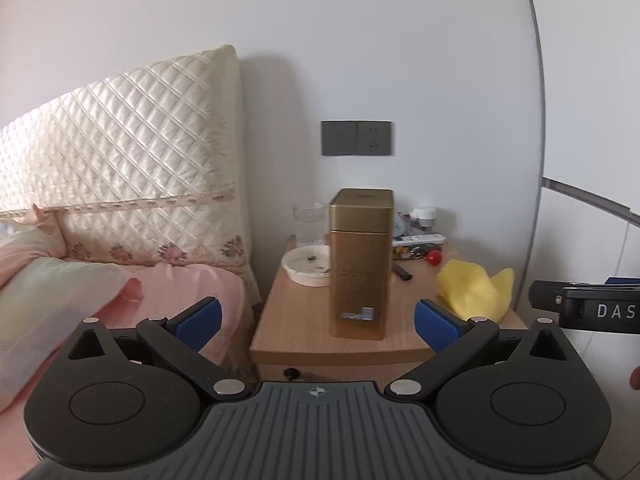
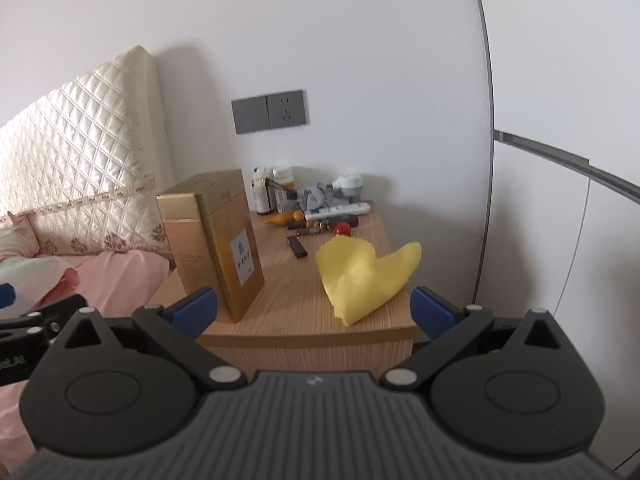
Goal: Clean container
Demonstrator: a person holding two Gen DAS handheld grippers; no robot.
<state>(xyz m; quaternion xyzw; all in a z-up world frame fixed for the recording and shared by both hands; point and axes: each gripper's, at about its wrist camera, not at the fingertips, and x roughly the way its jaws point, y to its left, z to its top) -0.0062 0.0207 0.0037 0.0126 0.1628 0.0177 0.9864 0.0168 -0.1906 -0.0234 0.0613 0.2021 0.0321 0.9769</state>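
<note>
The gold tin (image 1: 361, 264) stood upright near the front of the counter (image 1: 296, 320). A yellow cloth (image 2: 366, 276) lay beside it, not touching. The left tool (image 1: 318, 320) and right tool (image 2: 314, 312) were both wide apart, holding nothing.

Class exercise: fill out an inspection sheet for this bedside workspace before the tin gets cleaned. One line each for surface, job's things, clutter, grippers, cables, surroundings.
Surface: wooden nightstand, front strip bare.
Job's things: gold tin upright near the front edge, lid on; yellow cloth crumpled to its right, apart from it.
Clutter: white dish with bits in it and a glass behind the tin; bottles, a red ball, a lighter and small items along the back.
Grippers: left gripper open, facing the tin; right gripper open, facing the cloth; neither touches anything.
Cables: nothing seen.
Surroundings: bed with quilted headboard to the left, wall socket above.
</note>
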